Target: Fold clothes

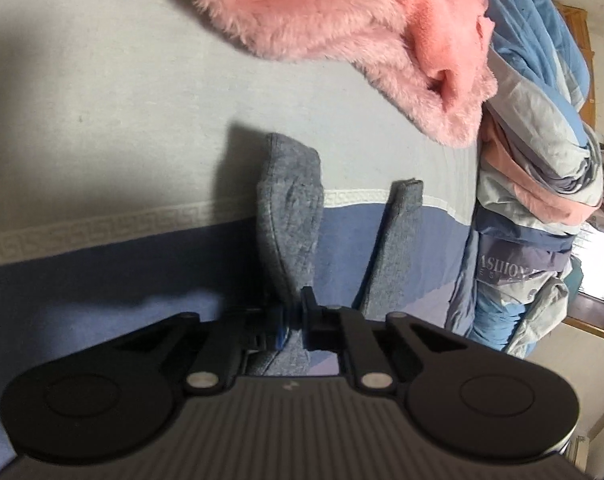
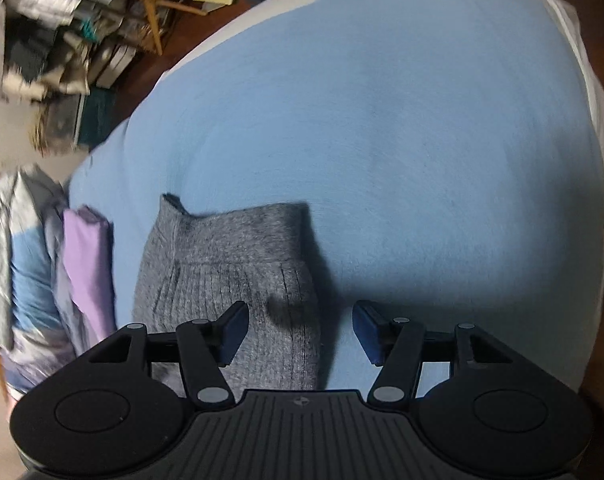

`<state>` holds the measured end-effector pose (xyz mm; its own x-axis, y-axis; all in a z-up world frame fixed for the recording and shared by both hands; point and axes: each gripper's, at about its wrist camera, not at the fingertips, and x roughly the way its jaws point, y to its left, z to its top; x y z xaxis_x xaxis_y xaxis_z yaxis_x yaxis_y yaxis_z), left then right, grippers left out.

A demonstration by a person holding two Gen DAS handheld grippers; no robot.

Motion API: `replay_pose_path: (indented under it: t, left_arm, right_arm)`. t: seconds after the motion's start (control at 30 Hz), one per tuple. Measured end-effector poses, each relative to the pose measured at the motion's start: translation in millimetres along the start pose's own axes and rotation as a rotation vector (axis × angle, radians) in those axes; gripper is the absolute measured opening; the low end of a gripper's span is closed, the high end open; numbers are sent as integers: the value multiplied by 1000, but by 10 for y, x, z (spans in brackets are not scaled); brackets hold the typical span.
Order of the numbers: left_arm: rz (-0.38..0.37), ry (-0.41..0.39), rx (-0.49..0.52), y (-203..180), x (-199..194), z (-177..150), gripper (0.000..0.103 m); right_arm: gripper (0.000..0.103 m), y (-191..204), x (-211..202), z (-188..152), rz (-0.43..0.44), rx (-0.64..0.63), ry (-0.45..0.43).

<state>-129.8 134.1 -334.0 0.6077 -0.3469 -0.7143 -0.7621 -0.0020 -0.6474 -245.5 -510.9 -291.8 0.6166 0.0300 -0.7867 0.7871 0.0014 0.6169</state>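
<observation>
One grey garment (image 1: 290,216) is seen pinched in the left claw (image 1: 296,312), whose jaws are drawn together on the knit so that two strips of it rise up and away over the bed (image 1: 102,120). By the right claw (image 2: 298,332), nothing is held: its jaws are spread wide, with a grey ribbed piece (image 2: 230,280) lying on the blue sheet between and beyond them, untouched as far as can be told. Whether that ribbed piece belongs to the same garment cannot be settled from the two views. Folding is judged to be at an early stage; no finished, squared fold is shown, and the grey cloth is lifted rather than laid flat. One pink fluffy garment (image 1: 341,32) is left unfolded at the far side of the bed, and one bundle of blue, white and pink bedding (image 1: 533,160) is heaped beside it. One purple cloth (image 2: 88,264) is glimpsed at the bed's edge in the right view. Two claws are counted, one closed on cloth and one open.
</observation>
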Motion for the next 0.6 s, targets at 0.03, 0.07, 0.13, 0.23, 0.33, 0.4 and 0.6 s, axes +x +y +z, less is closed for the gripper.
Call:
replay_pose_path:
  t: [0.03, 0.07, 0.13, 0.23, 0.33, 0.4, 0.6]
  left_arm:
    - [10, 0, 2, 1, -7, -2, 8]
    - [19, 0, 4, 2, -13, -3, 8]
    - [27, -1, 13, -14, -23, -10, 8]
    - [37, -3, 42, -77, -24, -33, 8]
    - [34, -7, 66, -181, -23, -98, 8]
    - [33, -7, 82, -264, -26, -151, 8]
    - [21, -5, 103, -485, -95, -313, 8]
  right_arm:
    - [55, -9, 11, 7, 5, 5, 6]
    - [52, 3, 30, 16, 4, -4, 14]
    - [41, 38, 67, 39, 8, -24, 23]
    - [19, 63, 160, 78, 22, -11, 42]
    - [11, 106, 227, 83, 6, -4, 47]
    - [10, 153, 222, 65, -8, -20, 41]
    - [10, 94, 94, 63, 67, 64, 51]
